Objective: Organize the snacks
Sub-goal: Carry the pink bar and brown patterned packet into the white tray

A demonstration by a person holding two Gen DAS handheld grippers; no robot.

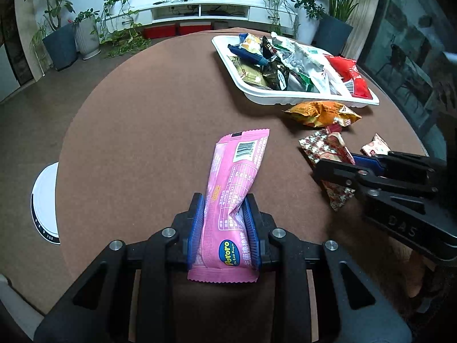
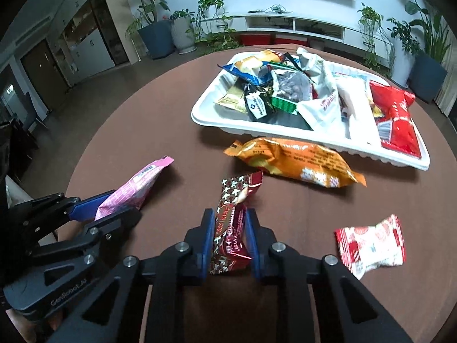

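Note:
My left gripper (image 1: 225, 200) is shut on a long pink snack packet (image 1: 242, 165), which sticks out forward over the brown round table (image 1: 148, 120). In the right wrist view the same pink packet (image 2: 142, 183) shows at the left, between the fingers of the left gripper (image 2: 120, 205). My right gripper (image 2: 230, 217) is shut on a dark red star-patterned packet (image 2: 238, 188), with its blue pads pressing both sides. A white tray (image 2: 205, 114) piled with several snack packets stands at the far right of the table.
An orange packet (image 2: 297, 160) lies just in front of the tray. A small red-and-white packet (image 2: 371, 243) lies to the right of my right gripper. A white round device (image 1: 45, 203) sits on the floor beyond the table's left edge. Potted plants and a TV cabinet stand behind.

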